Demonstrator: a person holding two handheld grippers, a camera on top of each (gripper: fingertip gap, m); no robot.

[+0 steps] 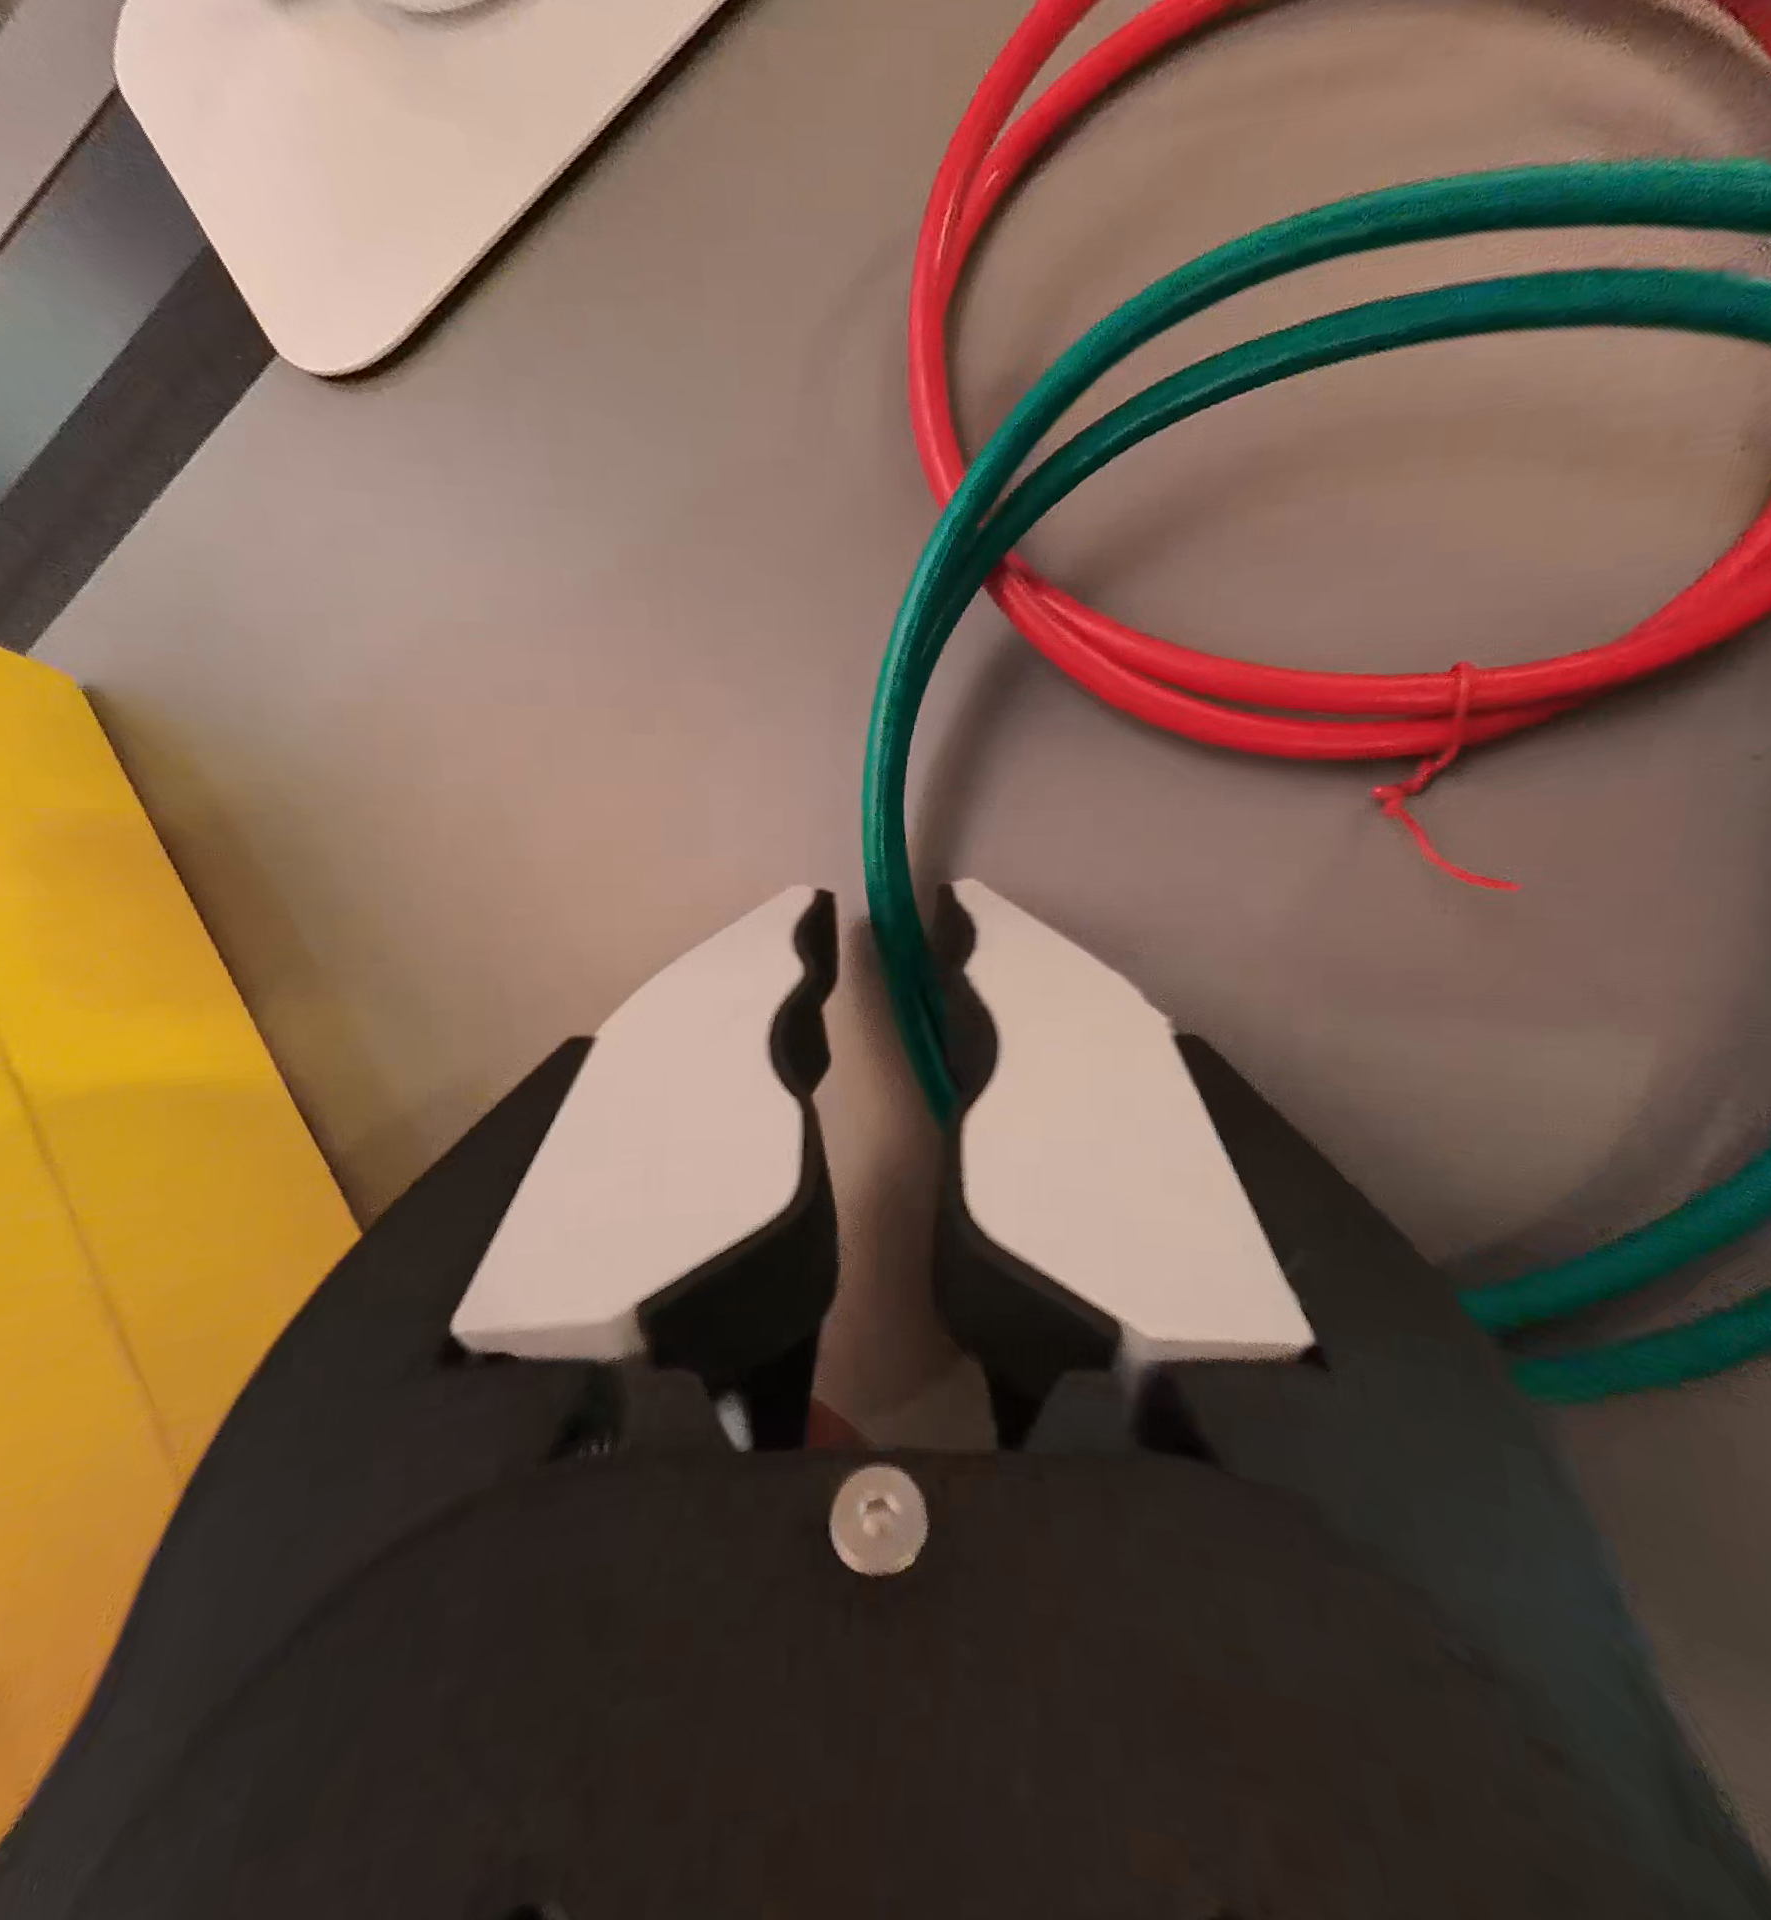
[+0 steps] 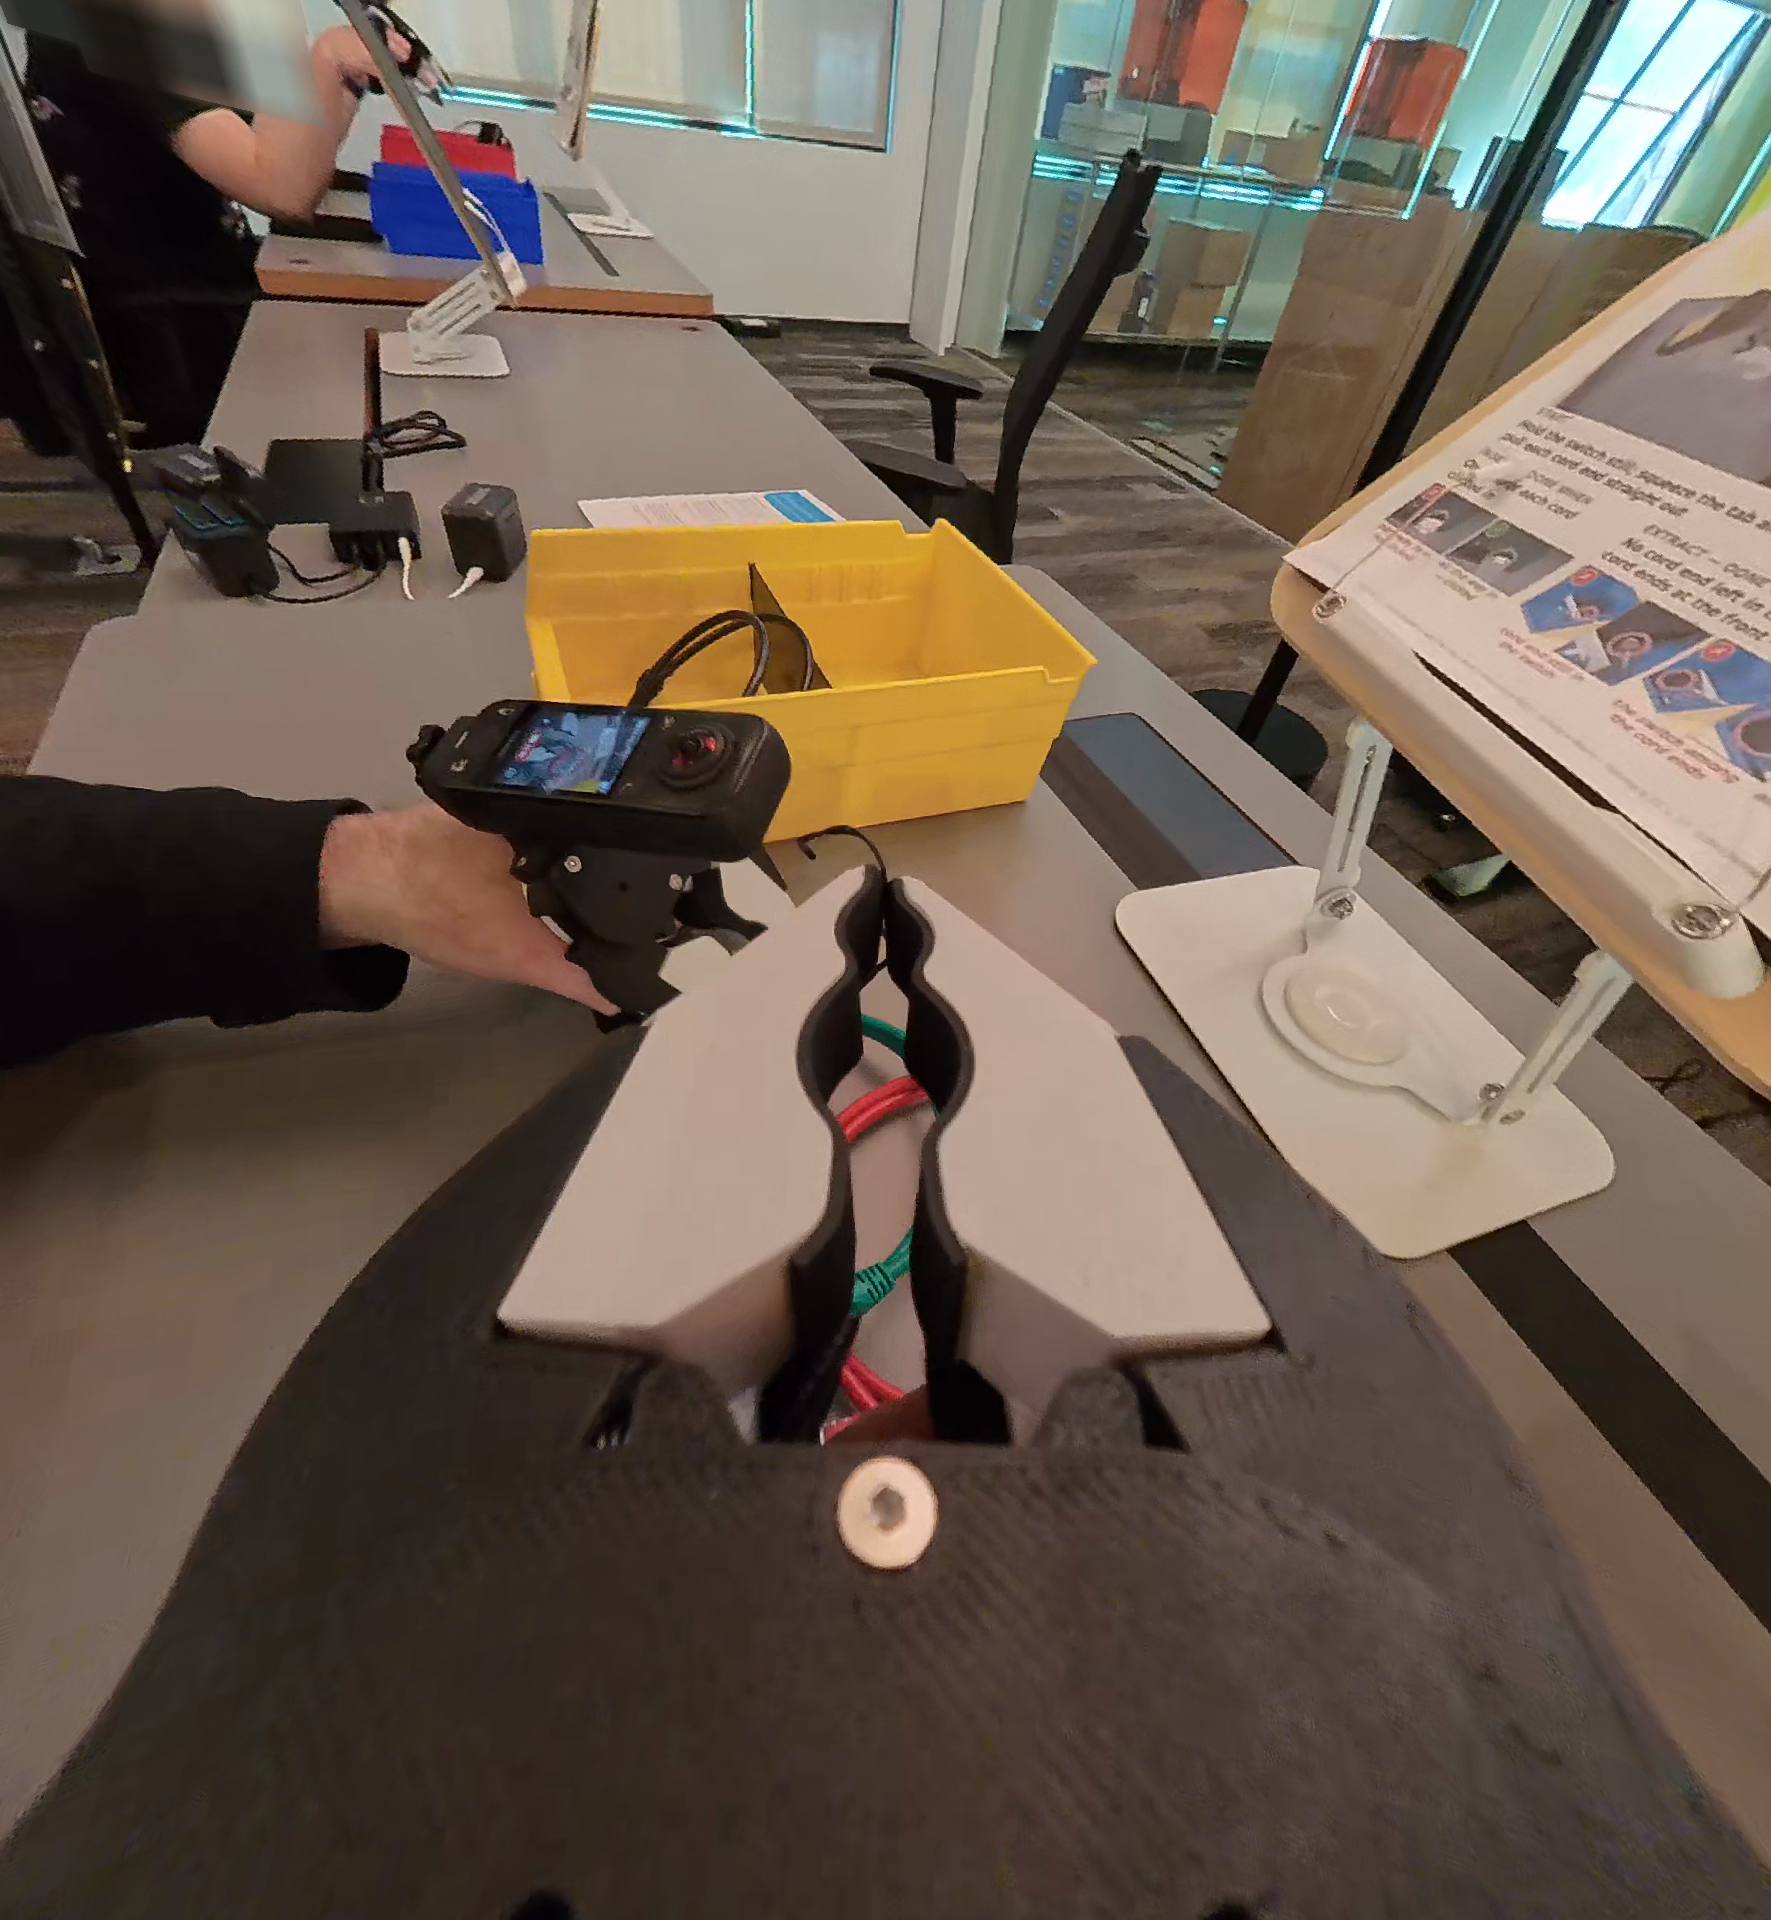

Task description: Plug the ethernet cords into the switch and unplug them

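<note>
In the left wrist view a coiled green ethernet cord (image 1: 964, 540) and a coiled red ethernet cord (image 1: 1172, 665) lie on the grey table. My left gripper (image 1: 886, 904) is slightly open. A loop of the green cord runs between its fingers, against the right finger (image 1: 1068, 1122) and apart from the left one. My right gripper (image 2: 881, 894) is shut, its tips almost touching, with nothing seen held. Through its wavy gap I see the green cord (image 2: 886, 1034), the red cord (image 2: 886, 1107) and a green plug (image 2: 876, 1288) below. The switch is not in view.
A yellow bin (image 2: 964, 727) with a black cable stands behind the left gripper body (image 2: 600, 904); it also shows at the left edge (image 1: 29, 1039). A white stand base (image 2: 1380, 1039) carries an instruction board (image 2: 1639, 623) on the right. Chargers (image 2: 372, 520) sit farther back. About 25 cm separates my left fingertips from my right.
</note>
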